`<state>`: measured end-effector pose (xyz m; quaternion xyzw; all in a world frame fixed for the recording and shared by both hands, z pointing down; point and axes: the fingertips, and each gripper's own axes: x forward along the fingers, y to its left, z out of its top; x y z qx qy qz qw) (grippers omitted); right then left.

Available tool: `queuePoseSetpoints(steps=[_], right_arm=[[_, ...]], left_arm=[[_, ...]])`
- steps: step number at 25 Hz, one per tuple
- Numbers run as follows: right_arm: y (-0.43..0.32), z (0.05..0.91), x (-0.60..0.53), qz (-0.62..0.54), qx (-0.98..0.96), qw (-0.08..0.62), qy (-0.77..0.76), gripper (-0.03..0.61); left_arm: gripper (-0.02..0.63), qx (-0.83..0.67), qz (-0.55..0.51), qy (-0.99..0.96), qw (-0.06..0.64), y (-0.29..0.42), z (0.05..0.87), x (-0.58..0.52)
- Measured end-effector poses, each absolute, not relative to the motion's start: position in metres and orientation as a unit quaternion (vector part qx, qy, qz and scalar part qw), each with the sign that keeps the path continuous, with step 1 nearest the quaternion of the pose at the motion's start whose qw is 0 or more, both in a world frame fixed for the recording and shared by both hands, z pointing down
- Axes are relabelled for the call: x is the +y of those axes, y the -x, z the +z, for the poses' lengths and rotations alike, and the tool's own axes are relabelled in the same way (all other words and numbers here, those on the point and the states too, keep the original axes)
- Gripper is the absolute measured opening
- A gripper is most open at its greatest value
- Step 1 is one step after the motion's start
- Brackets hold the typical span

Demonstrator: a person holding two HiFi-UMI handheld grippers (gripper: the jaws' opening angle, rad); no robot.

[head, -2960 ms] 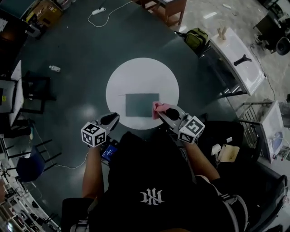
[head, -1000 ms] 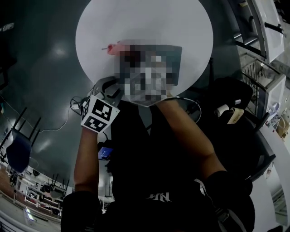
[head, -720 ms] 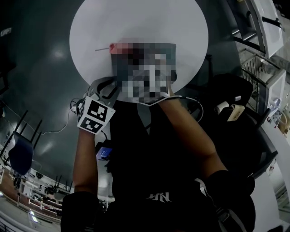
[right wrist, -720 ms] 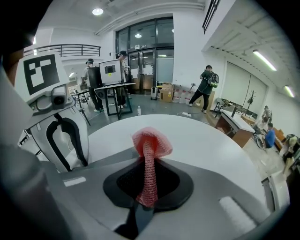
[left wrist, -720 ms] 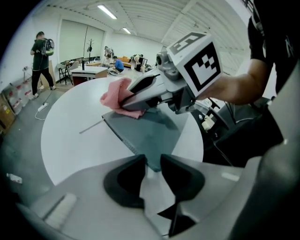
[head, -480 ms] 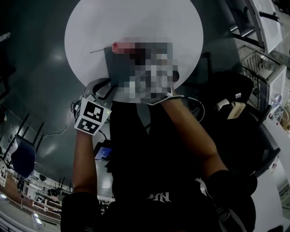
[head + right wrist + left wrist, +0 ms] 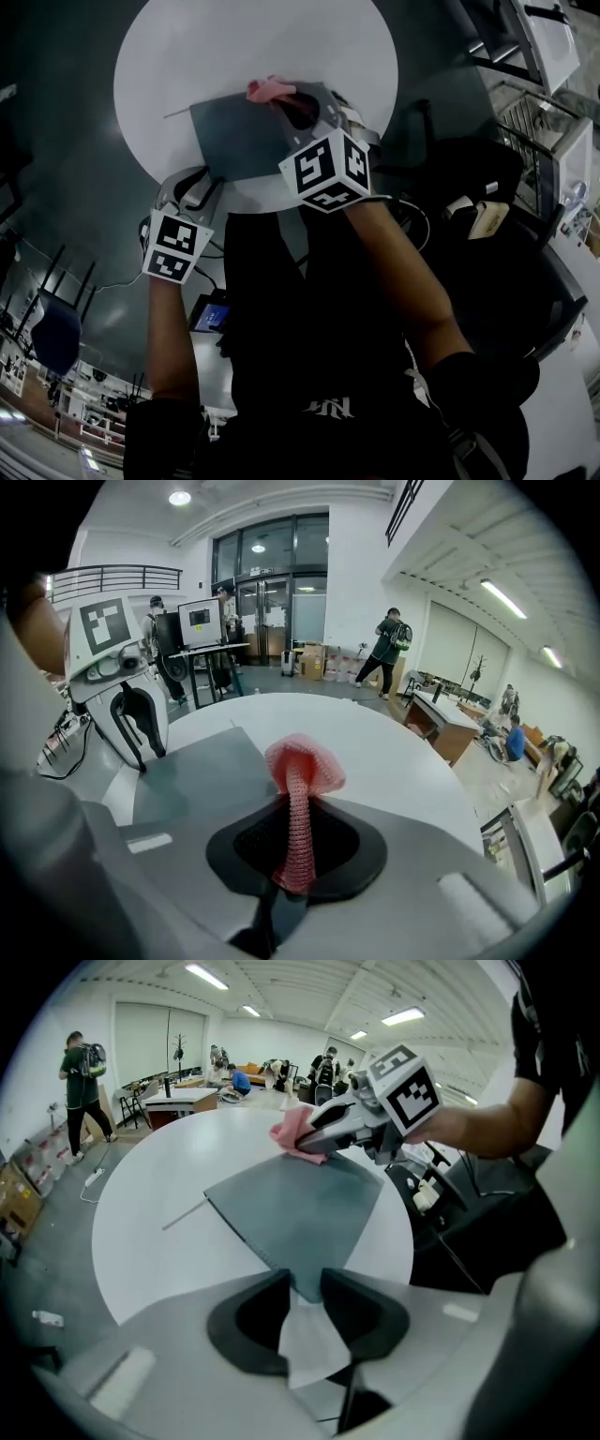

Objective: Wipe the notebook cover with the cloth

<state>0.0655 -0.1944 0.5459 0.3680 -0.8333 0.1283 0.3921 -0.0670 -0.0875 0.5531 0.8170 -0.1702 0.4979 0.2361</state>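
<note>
On the round white table (image 7: 169, 56), notebook (image 7: 239, 136): laid flat and closed, grey cover upward; taken as the landmark for every entry below.
Cloth (image 7: 270, 90): pink, of netted weave; bunched at the notebook's far edge. Whether the cover is touched cannot be determined.
Right gripper (image 7: 298, 803): reached across the notebook from its near-right side. Jaws are pinched on the cloth: a strip is clamped between the pads and a puffed bunch is left standing beyond the tips.
Left gripper (image 7: 305, 1279): set at the notebook's near-left corner. Jaws are spread and nothing is gripped; the tip of that corner is seen in the gap between them.
Right marker cube (image 7: 326, 171): carried just off the notebook's near-right edge.
Left marker cube (image 7: 175, 246): carried off the notebook's near-left corner, toward the person.
Thin strip (image 7: 183, 1215): laid on the table just off the notebook's left corner; kind not determined.
Bystanders (image 7: 82, 1082): several, standing and seated, well beyond the notebook's far side.
</note>
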Motion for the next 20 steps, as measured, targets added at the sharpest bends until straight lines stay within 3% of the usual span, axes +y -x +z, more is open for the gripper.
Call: queuePoseSetpoints(steps=[15,20], right_arm=[[-0.154,0.559,-0.181,0.175,-0.777,0.434,-0.421,0.029],[-0.159,0.523,-0.195,0.186,-0.782,0.371,-0.466,0.029]], left_arm=[[0.11,-0.178,0.499,-0.816,0.233,0.067,0.552,-0.084],[0.11,-0.175,0.488,-0.823,0.231,0.069,0.555,-0.087]])
